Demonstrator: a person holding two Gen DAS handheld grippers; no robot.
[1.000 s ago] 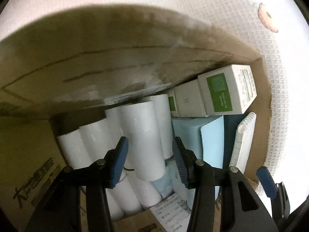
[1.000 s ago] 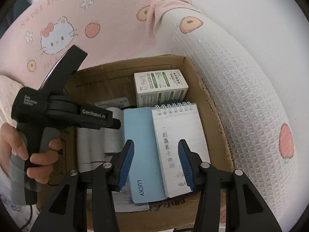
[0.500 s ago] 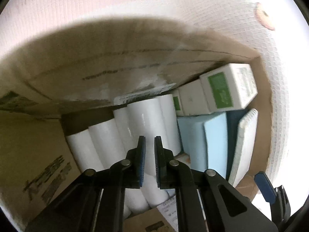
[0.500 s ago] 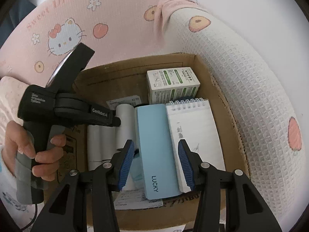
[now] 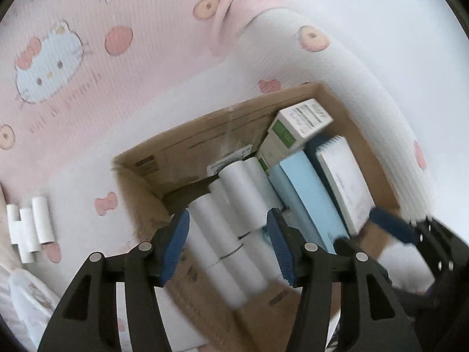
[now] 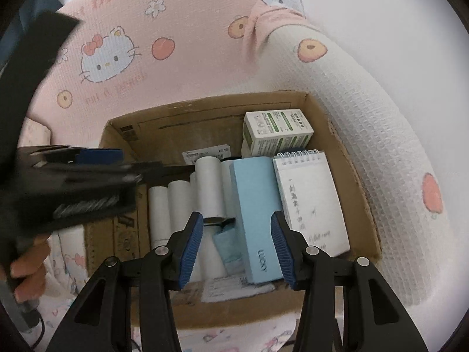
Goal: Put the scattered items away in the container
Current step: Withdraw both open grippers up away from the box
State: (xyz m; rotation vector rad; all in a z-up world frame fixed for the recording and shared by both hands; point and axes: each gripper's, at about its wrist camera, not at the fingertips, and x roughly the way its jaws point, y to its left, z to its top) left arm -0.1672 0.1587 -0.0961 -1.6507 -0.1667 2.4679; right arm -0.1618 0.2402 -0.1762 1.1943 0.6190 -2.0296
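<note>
A cardboard box (image 6: 205,111) stands on a pink cartoon-cat bedsheet. It holds several white paper tubes (image 6: 208,187), a light blue "LUCKY" box (image 6: 255,205), a spiral notepad (image 6: 310,199) and green-and-white cartons (image 6: 278,132). My right gripper (image 6: 236,228) hovers over the box's near side, jaws opening, nothing pressed between them. My left gripper (image 5: 227,234) hangs above the tubes (image 5: 234,205), jaws opening wide and empty. Three more white tubes (image 5: 30,231) lie on the sheet outside the box, far left.
A white waffle-weave blanket (image 6: 381,152) rises along the box's right side. A hand (image 6: 23,272) holds the blurred left gripper (image 6: 140,164) at the left of the right wrist view. A crumpled white bag (image 5: 26,302) lies near the loose tubes.
The left gripper closed on nothing, then opened wide while lifting out of the box and rolling. The right gripper drew back a little and its jaws widened slightly.
</note>
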